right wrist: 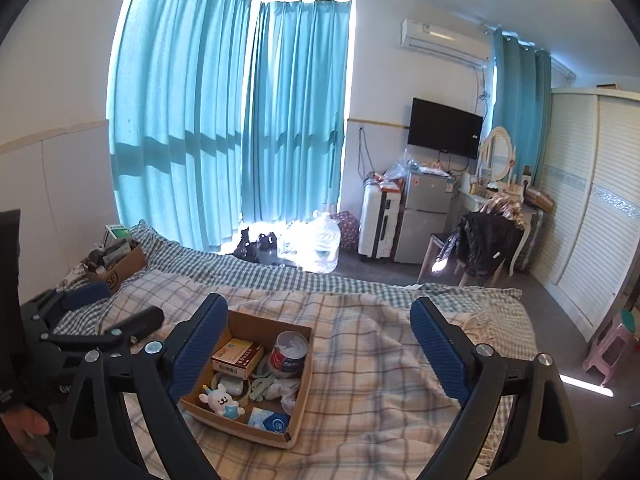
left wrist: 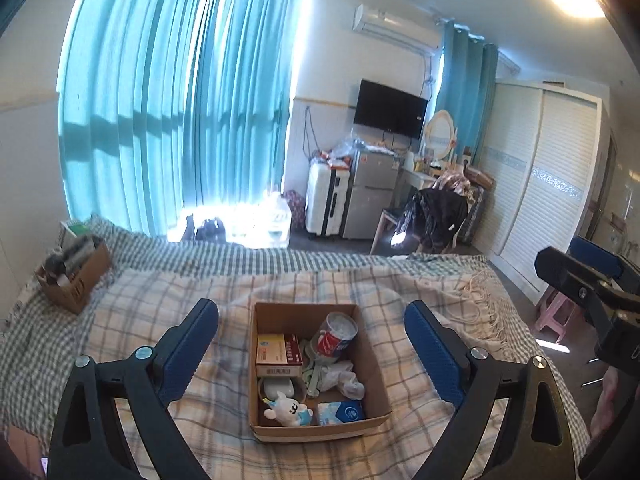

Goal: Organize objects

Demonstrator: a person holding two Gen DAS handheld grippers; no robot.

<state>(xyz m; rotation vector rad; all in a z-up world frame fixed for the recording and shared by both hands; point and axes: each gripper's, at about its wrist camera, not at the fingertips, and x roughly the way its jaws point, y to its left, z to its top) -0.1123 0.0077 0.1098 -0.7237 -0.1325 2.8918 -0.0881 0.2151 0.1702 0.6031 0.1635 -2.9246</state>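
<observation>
An open cardboard box [left wrist: 376, 364] sits on the plaid blanket on the bed; it also shows in the right wrist view [right wrist: 304, 384]. Inside lie a red and white can [left wrist: 334, 338], a red and white carton [left wrist: 279, 352], a white plush toy [left wrist: 286, 410], a blue tissue pack [left wrist: 342, 412] and crumpled wrappers. My left gripper [left wrist: 312, 350] is open and empty, above and around the box. My right gripper [right wrist: 320, 348] is open and empty, with the box at its left finger.
A second cardboard box [left wrist: 74, 272] full of items stands at the bed's far left corner. Beyond the bed are teal curtains, water jugs [left wrist: 276, 216], a suitcase, a small fridge [left wrist: 370, 196], a chair with a black coat and a white wardrobe [left wrist: 540, 184].
</observation>
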